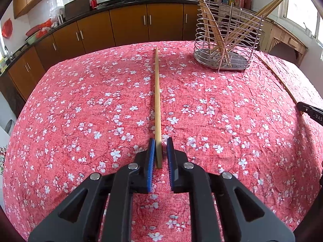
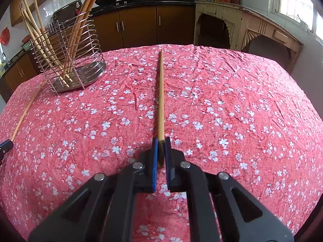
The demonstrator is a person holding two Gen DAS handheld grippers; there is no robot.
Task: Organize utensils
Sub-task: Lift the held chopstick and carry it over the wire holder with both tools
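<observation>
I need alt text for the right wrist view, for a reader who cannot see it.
The right gripper is shut on one end of a wooden chopstick that points away over a red floral tablecloth. A wire utensil holder with more chopsticks stands at far left.

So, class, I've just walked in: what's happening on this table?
A person is tidying chopsticks with two handheld grippers. The left gripper has a pale wooden chopstick between its blue pads, with a gap showing on one side. The right gripper is shut on a darker wooden chopstick. Both sticks point out across the red floral tablecloth. The wire metal utensil holder already holds several chopsticks.
</observation>
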